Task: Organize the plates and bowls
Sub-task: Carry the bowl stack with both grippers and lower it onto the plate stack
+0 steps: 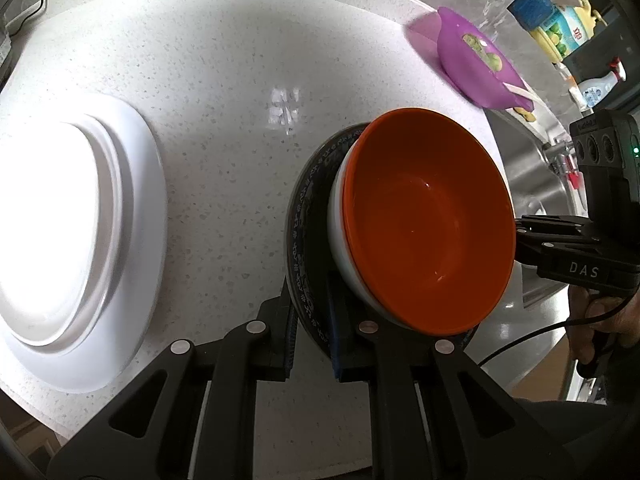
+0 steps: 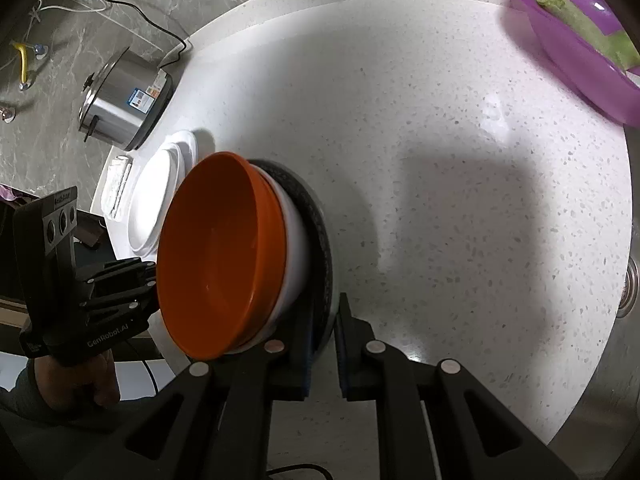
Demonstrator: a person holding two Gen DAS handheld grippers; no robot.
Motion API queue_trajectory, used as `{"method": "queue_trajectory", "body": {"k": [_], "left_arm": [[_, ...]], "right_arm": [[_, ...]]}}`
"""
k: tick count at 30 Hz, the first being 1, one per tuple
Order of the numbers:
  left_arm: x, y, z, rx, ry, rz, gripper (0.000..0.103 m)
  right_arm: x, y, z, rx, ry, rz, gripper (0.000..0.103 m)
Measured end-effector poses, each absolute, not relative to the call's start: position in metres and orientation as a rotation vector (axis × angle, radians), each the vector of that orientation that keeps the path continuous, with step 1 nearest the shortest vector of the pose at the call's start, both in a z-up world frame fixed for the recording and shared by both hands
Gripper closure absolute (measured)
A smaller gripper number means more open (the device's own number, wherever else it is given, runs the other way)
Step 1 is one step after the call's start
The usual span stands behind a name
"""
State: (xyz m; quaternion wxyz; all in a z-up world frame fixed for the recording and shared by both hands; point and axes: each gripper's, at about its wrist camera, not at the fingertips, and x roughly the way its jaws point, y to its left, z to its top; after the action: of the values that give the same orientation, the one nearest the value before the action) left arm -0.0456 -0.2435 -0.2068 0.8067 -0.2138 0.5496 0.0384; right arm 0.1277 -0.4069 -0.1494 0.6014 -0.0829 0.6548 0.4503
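An orange bowl (image 1: 428, 220) with a white outside sits on a dark patterned plate (image 1: 304, 236). My left gripper (image 1: 314, 332) is shut on the plate's rim. My right gripper (image 2: 324, 344) is shut on the opposite rim of the same plate (image 2: 320, 236), with the orange bowl (image 2: 220, 256) on it. The plate and bowl are held between both grippers over the white speckled counter (image 1: 224, 92). A large white plate (image 1: 76, 232) lies on the counter to the left; it also shows in the right wrist view (image 2: 156, 196).
A purple plate (image 1: 476, 60) with green food lies at the far side of the counter, also in the right wrist view (image 2: 580, 40). A steel sink (image 1: 528, 184) lies to the right. A steel rice cooker (image 2: 124, 100) stands past the white plate. Bottles (image 1: 560, 20) stand behind the sink.
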Motion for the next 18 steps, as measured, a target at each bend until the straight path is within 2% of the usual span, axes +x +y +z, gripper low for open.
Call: {"method": "queue_trajectory", "body": {"k": [9,18], "left_arm": [[-0.064,-0.224,-0.175,-0.466,1.130,0.113,0.093],[-0.109,-0.153,-0.136,-0.485,1.083,0.154,0.093]], "right_arm": [[0.121,-0.388,-0.122,-0.193,1.488,1.069,0.091],[0.089,-0.326,-0.087,-0.203,1.446,1.123,0.091]]}}
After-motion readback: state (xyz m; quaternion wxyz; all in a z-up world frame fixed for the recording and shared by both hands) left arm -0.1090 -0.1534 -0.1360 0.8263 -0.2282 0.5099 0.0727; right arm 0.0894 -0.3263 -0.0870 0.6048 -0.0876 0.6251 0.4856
